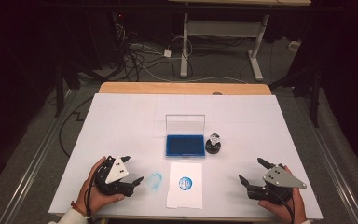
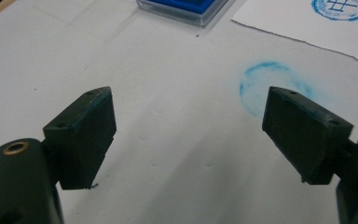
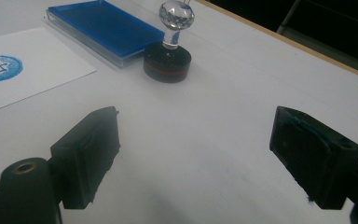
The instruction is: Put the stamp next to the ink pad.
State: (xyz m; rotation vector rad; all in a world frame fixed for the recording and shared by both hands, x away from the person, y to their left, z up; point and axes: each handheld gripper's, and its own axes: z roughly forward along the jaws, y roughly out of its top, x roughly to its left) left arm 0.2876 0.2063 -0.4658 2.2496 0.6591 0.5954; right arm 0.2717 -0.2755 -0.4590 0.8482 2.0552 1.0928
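High view is showing a white table [image 1: 121,121] amid dark surroundings; a blue-stamped paper [image 1: 184,185] is lying at six o'clock of the ink pad [image 1: 184,145]. Both grippers' jaws are standing apart, holding nothing.

Each gripper, left gripper [image 1: 131,169] and right gripper [image 1: 253,170], is black with a grey three-cornered plate bearing dark screws. Jaw pads carry blue ink traces. A black cable [image 1: 89,196] trails toward 6 o'clock past a white sleeve [image 1: 67,218].

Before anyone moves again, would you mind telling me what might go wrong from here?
1. The left gripper sits beside a blue ink smudge on the table cover; it could smear.
2. The open ink pad could stain anything brushing it.
3. The stamp stands close beside the pad, leaving a tight grasp.
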